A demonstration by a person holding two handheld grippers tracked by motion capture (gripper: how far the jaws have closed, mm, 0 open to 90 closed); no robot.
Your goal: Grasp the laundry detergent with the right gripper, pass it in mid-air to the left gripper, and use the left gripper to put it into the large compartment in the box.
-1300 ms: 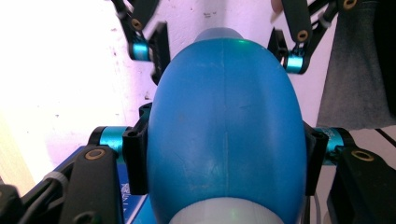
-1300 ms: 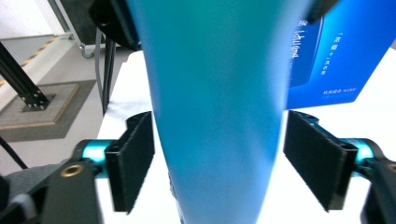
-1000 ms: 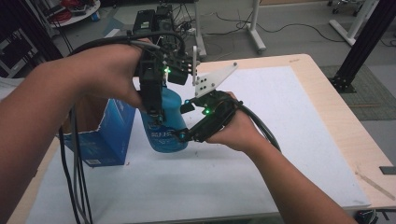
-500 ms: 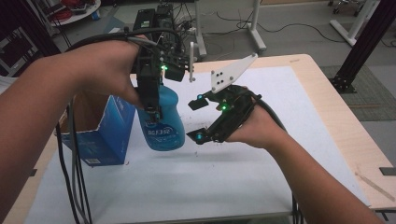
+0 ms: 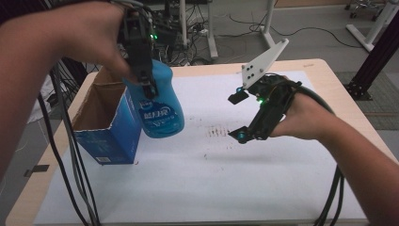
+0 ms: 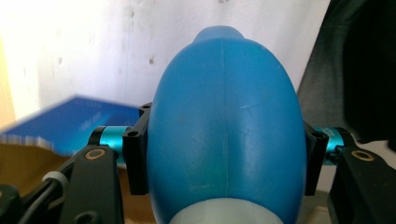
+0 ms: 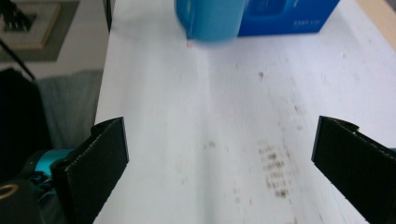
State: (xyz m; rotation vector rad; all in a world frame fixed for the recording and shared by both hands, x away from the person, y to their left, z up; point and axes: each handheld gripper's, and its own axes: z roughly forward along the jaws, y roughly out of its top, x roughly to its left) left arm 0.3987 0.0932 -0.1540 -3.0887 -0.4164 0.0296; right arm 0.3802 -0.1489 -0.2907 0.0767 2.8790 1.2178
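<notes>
Step, as judged: blue bottle (image 5: 157, 106) being carried toward open blue carton (image 5: 106, 125). Left tongs (image 5: 149, 92) clamped across bottle body, bottle hanging clear above worktop (image 5: 211, 188), just beside carton's right wall. Next: shift over carton mouth, lower in upright. Right tongs (image 5: 239, 117) well apart from bottle, just opened wide, nothing between.

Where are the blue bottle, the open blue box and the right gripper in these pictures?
blue bottle (image 5: 162, 115): high view, on its labelled lower body.
open blue box (image 5: 115, 141): high view, on its blue side wall.
right gripper (image 5: 240, 117): high view, midway between its open jaws.
</notes>
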